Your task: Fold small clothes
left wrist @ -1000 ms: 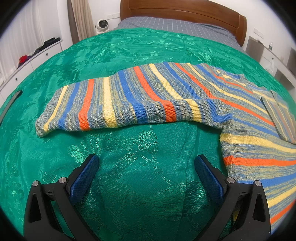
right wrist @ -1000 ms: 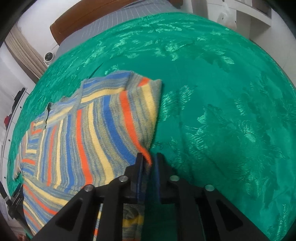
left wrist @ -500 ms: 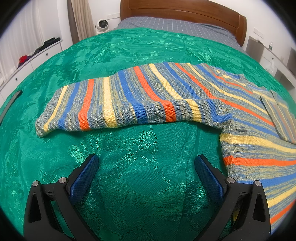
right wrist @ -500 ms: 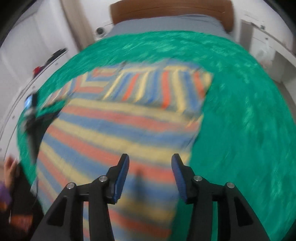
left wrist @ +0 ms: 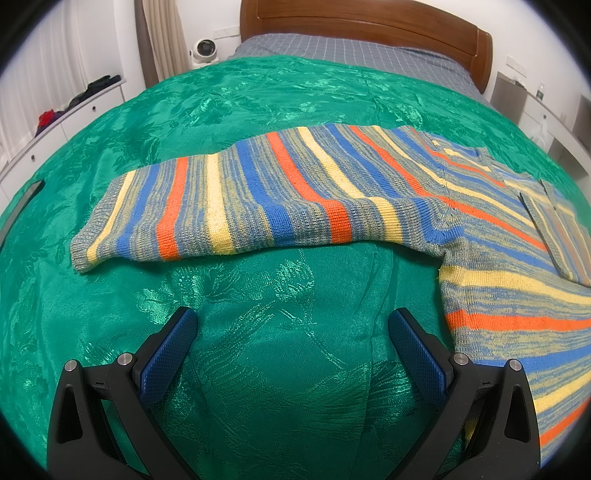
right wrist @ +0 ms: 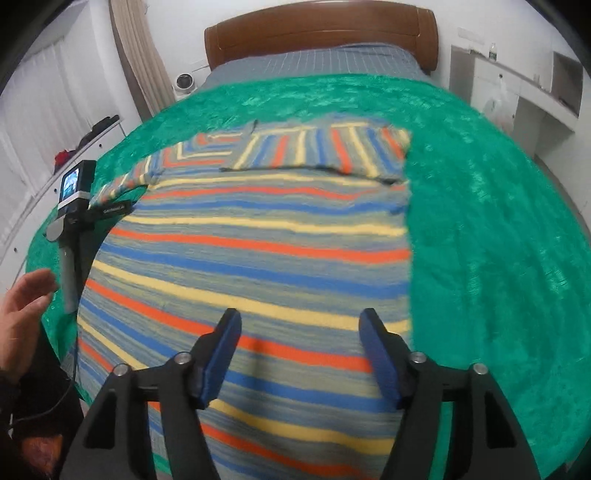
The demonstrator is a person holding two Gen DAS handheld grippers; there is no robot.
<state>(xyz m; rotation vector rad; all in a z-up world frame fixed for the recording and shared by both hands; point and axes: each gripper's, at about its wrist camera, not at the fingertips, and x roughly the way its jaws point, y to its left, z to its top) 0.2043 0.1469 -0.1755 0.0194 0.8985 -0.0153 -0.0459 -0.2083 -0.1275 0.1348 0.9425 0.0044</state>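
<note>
Striped sweater (left wrist: 295, 195), one sleeve unfolded.
Your left gripper (left wrist: 291, 354), wide and empty, faces it; sleeve runs crosswise, just beyond.

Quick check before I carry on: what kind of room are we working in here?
Almost certainly a bedroom. The striped sweater is spread on a bed with a green bedspread, a wooden headboard stands at the far end, and white drawers with clothes piled on top line the wall.
</note>
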